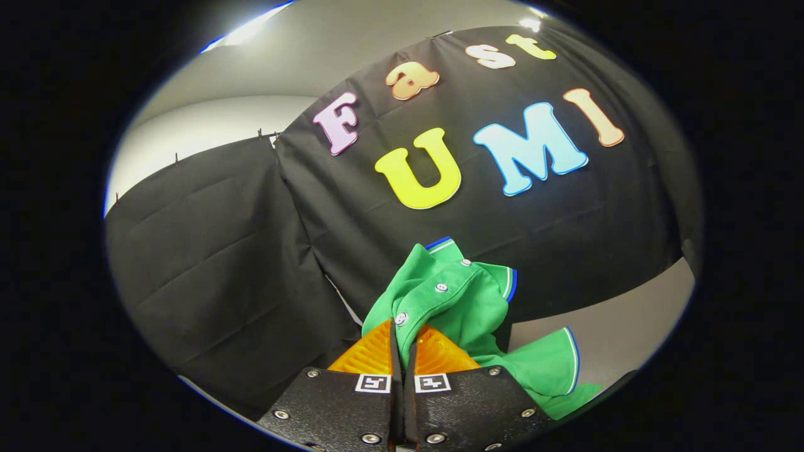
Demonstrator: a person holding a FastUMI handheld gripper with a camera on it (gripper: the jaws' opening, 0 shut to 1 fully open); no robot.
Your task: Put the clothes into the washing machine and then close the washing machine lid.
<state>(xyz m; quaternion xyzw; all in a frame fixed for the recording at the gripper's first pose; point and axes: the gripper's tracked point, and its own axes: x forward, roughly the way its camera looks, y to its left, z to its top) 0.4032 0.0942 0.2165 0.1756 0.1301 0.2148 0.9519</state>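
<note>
My hand-held gripper point(402, 333) is clenched on the green polo shirt point(458, 301), its two fingers pressed together with a fold of the button placket pinched between them. The shirt bunches up just ahead of the fingertips, collar rising above them, one sleeve trailing off to my right. Beyond it lies a grey floor point(622, 326), then the black cloth wall point(239, 251).

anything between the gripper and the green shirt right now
No. The gripper is shut on the green shirt, its fabric pinched between both fingers and bunched just ahead of them. Beyond it hangs the black cloth wall.
</note>
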